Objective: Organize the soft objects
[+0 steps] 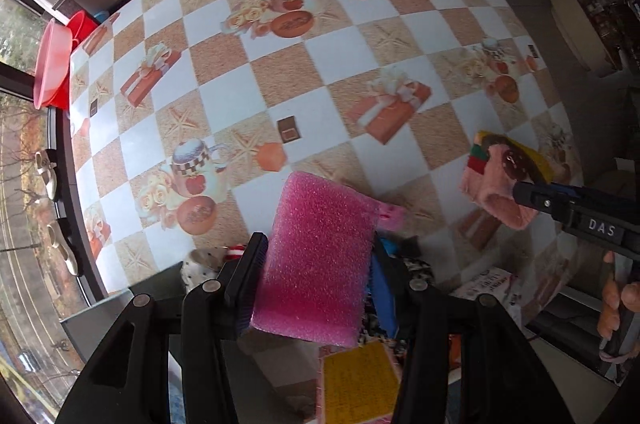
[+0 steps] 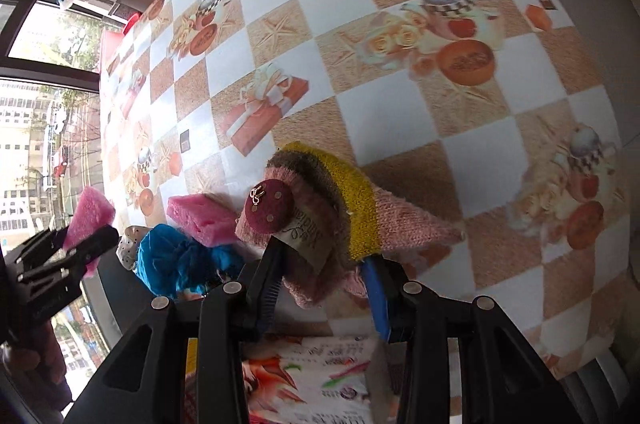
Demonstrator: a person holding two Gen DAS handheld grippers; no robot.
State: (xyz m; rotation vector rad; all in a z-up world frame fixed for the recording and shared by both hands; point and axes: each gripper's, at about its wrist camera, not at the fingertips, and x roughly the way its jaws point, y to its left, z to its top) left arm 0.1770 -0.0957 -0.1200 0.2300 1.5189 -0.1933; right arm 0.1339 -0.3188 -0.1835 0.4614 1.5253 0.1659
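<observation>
- A pink sponge (image 1: 316,256) is clamped between the pads of the left gripper (image 1: 316,264), its jaws part closed on the foam, which is slightly squeezed at the sides; it is held clear above the near edge of the surface (image 1: 360,63).
- A knitted sock (image 2: 344,207), pink with yellow and brown bands and a round maroon tag, is pinched in the right gripper (image 2: 320,264), whose jaws are nearly closed on the bunched fabric; it too is held off the surface, toward the near right corner.
- A second pink sponge (image 2: 202,220) is left lying near the near edge, beside a blue cloth (image 2: 176,264) and a white dotted item (image 2: 130,248); whether those two touch cannot be told.
- A yellow pad (image 1: 360,384) and a printed packet (image 2: 312,380) are seen below the grippers, at or under the near edge.
- The step in hand is judged to be the carry: both items have been picked and are to be taken to their places.
- No bin or sorting spot is plainly shown, so the destination cannot be named; much of the middle and far part of the surface is bare.
- For the next move, each item should be brought over its spot, lowered until it is supported, and only then released.
- The sock hangs loosely, so a snag on the pile below should be guarded against.
</observation>
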